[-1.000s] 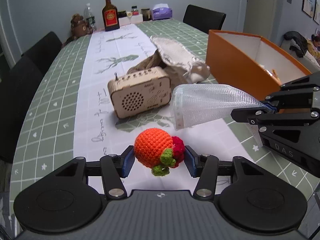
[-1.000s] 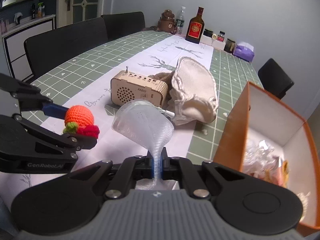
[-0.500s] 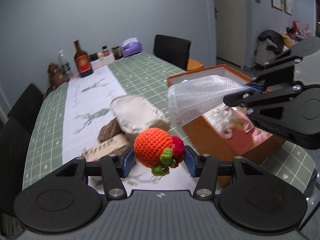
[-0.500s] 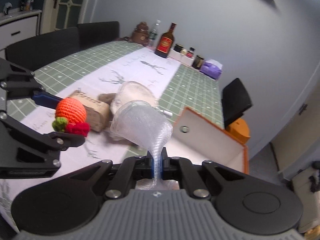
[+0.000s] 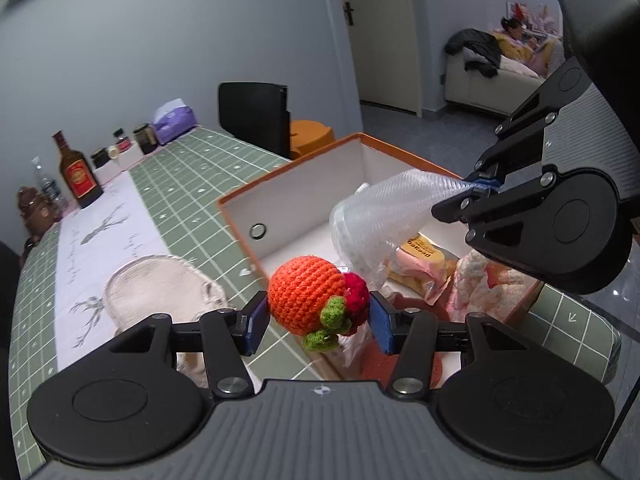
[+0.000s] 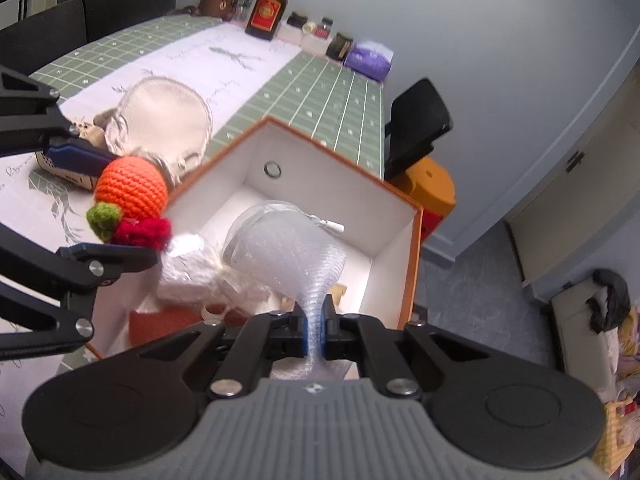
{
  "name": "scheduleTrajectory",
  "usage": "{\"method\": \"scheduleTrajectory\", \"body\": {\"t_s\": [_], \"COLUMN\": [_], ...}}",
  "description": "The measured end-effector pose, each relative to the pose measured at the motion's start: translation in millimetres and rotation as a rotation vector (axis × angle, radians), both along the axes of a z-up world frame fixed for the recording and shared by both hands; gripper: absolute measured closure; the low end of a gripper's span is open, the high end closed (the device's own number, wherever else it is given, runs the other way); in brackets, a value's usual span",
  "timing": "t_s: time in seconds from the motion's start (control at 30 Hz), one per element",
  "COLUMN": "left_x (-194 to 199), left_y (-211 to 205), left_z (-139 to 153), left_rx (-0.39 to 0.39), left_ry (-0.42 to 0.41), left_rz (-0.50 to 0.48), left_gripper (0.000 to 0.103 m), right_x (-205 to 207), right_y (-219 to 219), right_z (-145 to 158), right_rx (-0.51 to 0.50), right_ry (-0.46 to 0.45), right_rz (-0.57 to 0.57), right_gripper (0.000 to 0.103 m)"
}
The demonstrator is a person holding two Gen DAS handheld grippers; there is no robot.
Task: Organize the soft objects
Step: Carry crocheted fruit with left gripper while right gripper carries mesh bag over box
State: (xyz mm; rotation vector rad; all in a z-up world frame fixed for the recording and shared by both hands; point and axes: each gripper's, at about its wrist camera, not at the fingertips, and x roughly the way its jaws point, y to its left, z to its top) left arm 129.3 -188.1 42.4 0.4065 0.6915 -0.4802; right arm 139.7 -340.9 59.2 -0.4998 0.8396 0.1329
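Note:
My left gripper [image 5: 318, 320] is shut on an orange crocheted fruit [image 5: 306, 294] with a red and green tuft. It holds the fruit above the near rim of the orange box [image 5: 280, 174]. The fruit also shows in the right wrist view [image 6: 132, 190]. My right gripper [image 6: 316, 330] is shut on a clear bubble-wrap pouch [image 6: 286, 254] and holds it over the inside of the box [image 6: 416, 248]. The pouch shows in the left wrist view [image 5: 380, 216] too. The box holds wrapped snacks [image 5: 424, 256] and other soft items.
A beige cloth bag [image 6: 160, 116] lies on the green checked table [image 5: 192, 184] left of the box. A wooden radio [image 6: 60, 168] is partly hidden behind my left gripper. A bottle [image 6: 268, 8], jars and a purple tissue pack [image 6: 368, 56] stand at the far end. Black chairs surround the table.
Both grippers have swung right from above the table runner to over the orange box, carrying the crocheted fruit and the bubble-wrap pouch. The box's inside has come into view.

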Motion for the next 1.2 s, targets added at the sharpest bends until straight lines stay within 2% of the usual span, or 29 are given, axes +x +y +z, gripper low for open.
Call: {"method": "scheduleTrajectory", "body": {"t_s": [0.33,0.57,0.77,0.97,1.1,1.13,1.2], "left_x": [31,45,52,54,57,57,55], "left_y": [-30,-40,-48,-51,-52,-51,-51], "left_z": [-35,-50,-65,-69,-72,-72,-71], "left_rx": [0.115,0.144,0.194,0.216,0.242,0.243,0.25], "left_ry": [0.033,0.052,0.063,0.082,0.096,0.095,0.094], "left_rz": [-0.065,-0.089,-0.11,-0.146,-0.155,-0.156,-0.156], "left_gripper": [0.043,0.043,0.043,0.042,0.037,0.037,0.032], "right_x": [35,51,63,67,67,67,67], "right_y": [-11,-12,-18,-20,-18,-18,-18], "right_z": [-35,-51,-72,-80,-81,-80,-77], "right_rx": [-0.014,-0.021,0.014,0.029,0.012,0.008,0.001], "right_ry": [0.092,0.134,0.2,0.233,0.238,0.239,0.237], "right_rz": [0.002,0.021,0.015,0.025,0.033,0.034,0.035], "right_gripper": [0.1,0.097,0.096,0.096,0.095,0.092,0.08]}}
